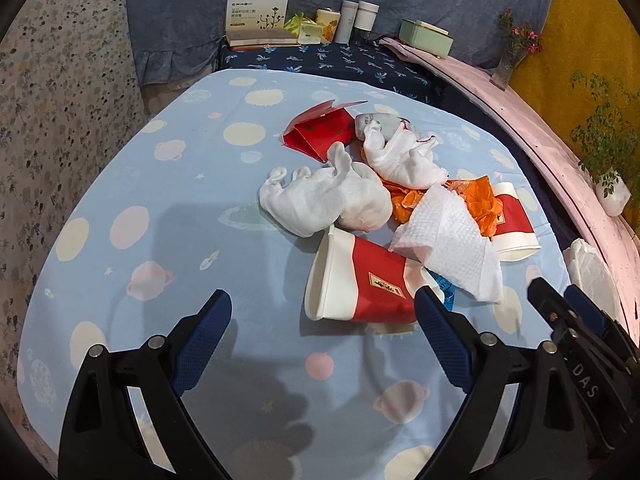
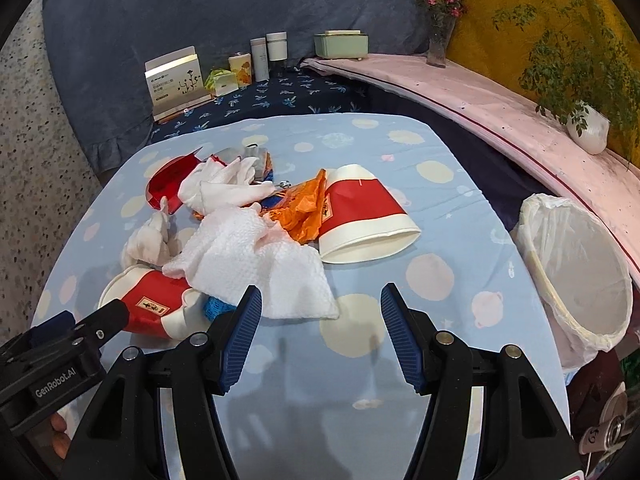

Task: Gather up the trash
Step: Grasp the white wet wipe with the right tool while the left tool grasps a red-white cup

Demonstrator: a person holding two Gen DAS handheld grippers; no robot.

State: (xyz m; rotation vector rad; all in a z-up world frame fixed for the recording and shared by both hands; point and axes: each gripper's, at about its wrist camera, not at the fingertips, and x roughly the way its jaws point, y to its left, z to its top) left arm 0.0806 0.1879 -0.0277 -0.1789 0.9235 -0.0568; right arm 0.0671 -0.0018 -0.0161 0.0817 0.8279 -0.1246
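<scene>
A pile of trash lies on the blue planet-print table (image 1: 160, 240). It holds two red-and-white paper cups on their sides, near (image 1: 360, 284) and far (image 1: 514, 220), a white paper towel (image 1: 452, 240), an orange plastic wrapper (image 1: 472, 196), crumpled white tissues (image 1: 332, 196), and a red carton (image 1: 320, 132). My left gripper (image 1: 324, 308) is open just in front of the near cup. My right gripper (image 2: 320, 300) is open and empty just in front of the paper towel (image 2: 256, 260). A white-lined trash bin (image 2: 580, 272) stands at the table's right edge.
A dark blue shelf at the back holds a box (image 1: 258, 16), tins and bottles (image 1: 360, 20). A pink ledge (image 2: 500, 108) runs along the right with a flower vase (image 2: 438, 40) and a potted plant (image 2: 588, 128). A blue cloth hangs behind.
</scene>
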